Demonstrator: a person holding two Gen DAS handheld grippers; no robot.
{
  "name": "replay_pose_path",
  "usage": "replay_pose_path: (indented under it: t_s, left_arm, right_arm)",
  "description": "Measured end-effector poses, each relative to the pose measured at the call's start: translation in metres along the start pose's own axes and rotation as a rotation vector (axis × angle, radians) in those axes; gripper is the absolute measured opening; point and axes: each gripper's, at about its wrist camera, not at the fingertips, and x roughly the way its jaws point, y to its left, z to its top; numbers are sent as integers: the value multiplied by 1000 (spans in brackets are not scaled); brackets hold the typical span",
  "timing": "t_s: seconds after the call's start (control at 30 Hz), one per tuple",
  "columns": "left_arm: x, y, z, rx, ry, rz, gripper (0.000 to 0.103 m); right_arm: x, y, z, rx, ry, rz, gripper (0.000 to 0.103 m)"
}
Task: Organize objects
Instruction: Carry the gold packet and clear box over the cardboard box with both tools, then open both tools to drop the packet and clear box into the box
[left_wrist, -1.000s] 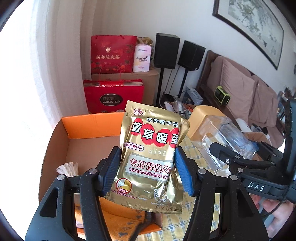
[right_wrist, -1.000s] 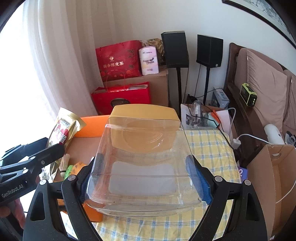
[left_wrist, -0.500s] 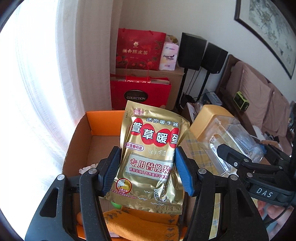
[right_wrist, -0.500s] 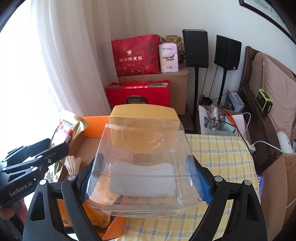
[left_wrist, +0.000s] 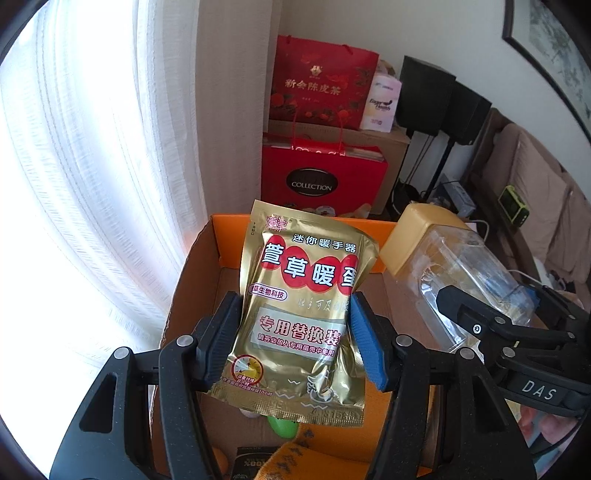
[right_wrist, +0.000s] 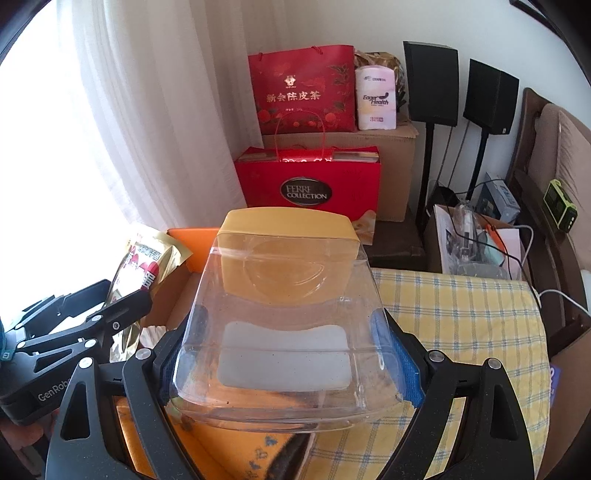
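Gold packet (left_wrist: 301, 314) is sitting upright between the two blue pads of the left gripper (left_wrist: 295, 339), which is pinching it at its sides and holding it above the open cardboard box (left_wrist: 192, 266) with orange flaps. Down in the box, near the camera, a green round thing (left_wrist: 282, 426) and a piece of orange cloth (left_wrist: 295, 458) are showing below the packet. To the right, the right gripper (right_wrist: 291, 350) is clamping a clear plastic container (right_wrist: 284, 325) with a yellow lid (right_wrist: 288, 223), its pads pressing on both side walls; the container is hanging over the box's right edge and the near part of the yellow checked cloth (right_wrist: 461, 317) covering the worktop. Far behind, red gift bags (right_wrist: 306, 181) are standing against a brown carton, next to a white curtain (right_wrist: 147, 129) and two black speakers (right_wrist: 432, 81) on stands.
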Motion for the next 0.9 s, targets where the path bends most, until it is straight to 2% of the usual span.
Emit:
replay_pose_path:
  t_s: [0.43, 0.73, 0.9]
  left_arm:
    - [45, 18, 0, -34, 94, 6, 57]
    - [60, 33, -2, -71, 147, 22, 57]
    - [65, 31, -6, -66, 165, 25, 58]
  right_arm:
    - [49, 13, 4, 15, 81, 8, 90]
    - [76, 21, 8, -15, 124, -36, 91]
    - [70, 25, 5, -33, 92, -49, 92]
